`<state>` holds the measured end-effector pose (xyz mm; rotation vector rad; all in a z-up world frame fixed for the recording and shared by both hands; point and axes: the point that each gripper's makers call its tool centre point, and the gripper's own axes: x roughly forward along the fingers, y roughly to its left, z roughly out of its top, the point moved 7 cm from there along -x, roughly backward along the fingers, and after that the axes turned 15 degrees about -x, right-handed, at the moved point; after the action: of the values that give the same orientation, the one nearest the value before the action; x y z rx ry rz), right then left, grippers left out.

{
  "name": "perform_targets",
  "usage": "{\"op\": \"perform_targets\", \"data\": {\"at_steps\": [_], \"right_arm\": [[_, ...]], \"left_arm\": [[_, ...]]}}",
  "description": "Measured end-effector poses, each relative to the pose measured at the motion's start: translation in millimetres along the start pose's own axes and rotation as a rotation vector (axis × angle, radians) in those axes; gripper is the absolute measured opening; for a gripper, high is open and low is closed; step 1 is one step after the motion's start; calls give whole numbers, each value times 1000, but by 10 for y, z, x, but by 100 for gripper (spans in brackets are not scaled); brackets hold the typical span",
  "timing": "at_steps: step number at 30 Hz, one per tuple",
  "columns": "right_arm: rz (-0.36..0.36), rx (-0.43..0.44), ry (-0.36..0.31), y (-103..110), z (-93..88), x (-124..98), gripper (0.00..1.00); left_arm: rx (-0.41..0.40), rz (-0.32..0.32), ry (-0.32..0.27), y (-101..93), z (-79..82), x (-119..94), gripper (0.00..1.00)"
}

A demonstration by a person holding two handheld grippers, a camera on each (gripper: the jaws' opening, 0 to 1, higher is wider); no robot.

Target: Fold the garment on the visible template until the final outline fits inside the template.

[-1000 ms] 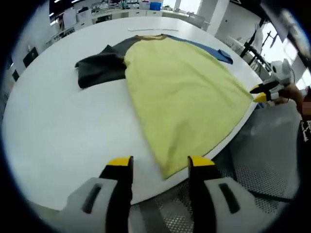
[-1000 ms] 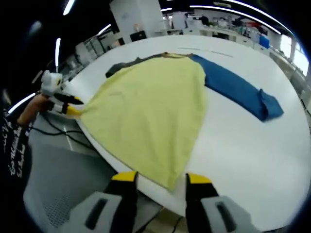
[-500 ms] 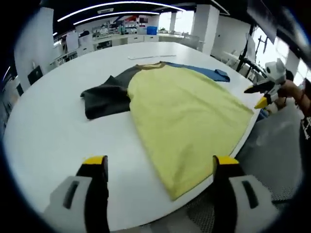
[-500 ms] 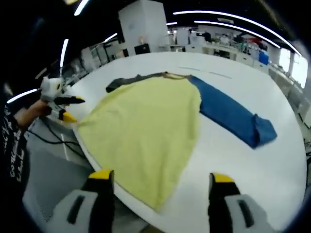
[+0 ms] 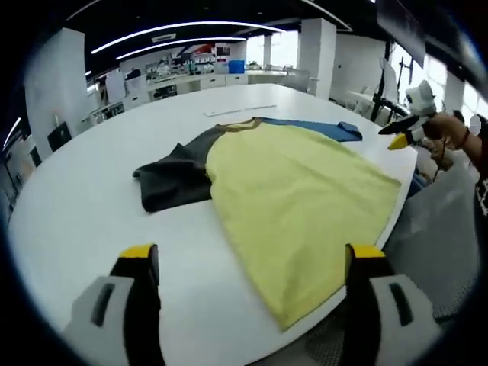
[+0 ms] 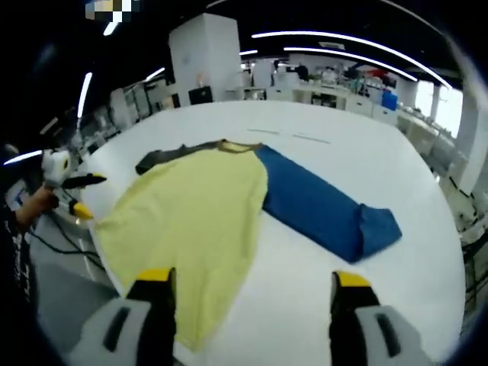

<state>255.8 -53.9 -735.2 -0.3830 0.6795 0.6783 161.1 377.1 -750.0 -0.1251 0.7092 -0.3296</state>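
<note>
Your left tongs [image 5: 252,259] and right tongs [image 6: 252,284] both gape wide and hold nothing above the white counter [image 5: 84,191], where the yellow garment [image 5: 297,191] lies flat, its hem at the counter's near edge.

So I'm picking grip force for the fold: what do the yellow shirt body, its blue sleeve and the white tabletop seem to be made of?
The yellow shirt body looks like soft matte knit fabric: it lies limp and flat, and its hem droops over the edge. The blue sleeve seems the same cloth, with a bunched cuff. The white round tabletop looks hard and smooth, probably laminate, showing a faint sheen.
</note>
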Motion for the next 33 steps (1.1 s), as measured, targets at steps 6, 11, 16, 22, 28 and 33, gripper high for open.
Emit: {"op": "perform_targets", "data": {"at_steps": [6,11,16,22,28,33], "right_arm": [[-65,2,-17,-303,108,65,75],[-119,9,-41,-574,225,122,72],[-165,16,-51,-802,295,210,69],[-206,13,-59,-1044,342,369,61],[-225,50,-57,-1220,347,555,54],[-240,105,-29,-1339,286,719,50]], "left_arm": [[7,-11,-9,74,29,20,99],[-3,-11,-23,173,31,26,99],[-5,1,-30,254,16,37,99],[-34,-10,-77,216,68,22,99],[-47,-6,-70,149,61,28,99],[-43,-9,-61,85,45,38,99]]}}
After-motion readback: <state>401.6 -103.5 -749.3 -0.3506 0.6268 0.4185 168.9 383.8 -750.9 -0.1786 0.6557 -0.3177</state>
